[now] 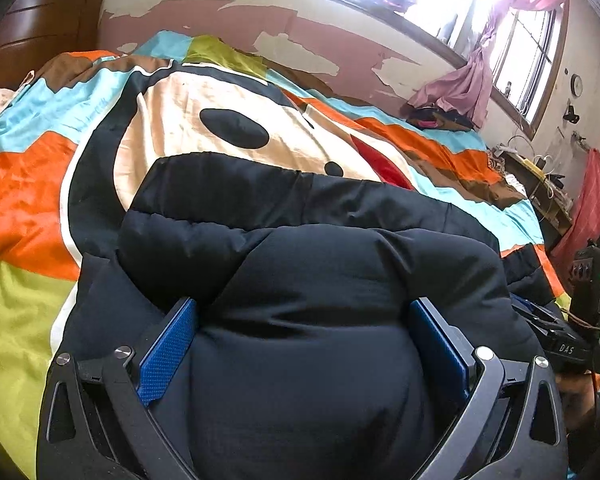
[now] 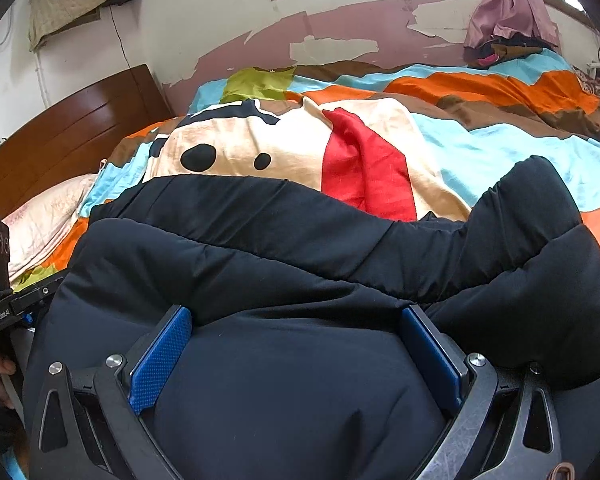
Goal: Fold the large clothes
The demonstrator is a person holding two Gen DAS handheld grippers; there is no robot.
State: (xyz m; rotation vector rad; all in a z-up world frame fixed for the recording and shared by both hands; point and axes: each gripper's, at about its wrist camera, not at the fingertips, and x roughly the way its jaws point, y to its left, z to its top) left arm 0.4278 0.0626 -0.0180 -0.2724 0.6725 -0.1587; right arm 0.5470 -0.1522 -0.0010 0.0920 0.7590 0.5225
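A puffy black jacket lies on a bed with a colourful cartoon quilt. My left gripper stands open, its blue pads wide apart and a thick fold of the jacket bulging between them. In the right wrist view the jacket likewise fills the gap of my right gripper, which is open with its blue pads far apart. A sleeve or side part rises at the right. The two grippers sit side by side along the jacket's near edge.
The quilt covers the whole bed. A wooden headboard and a pillow are at the left. A peeling wall, a window with a pink curtain and a clothes pile lie beyond. A cluttered desk stands right.
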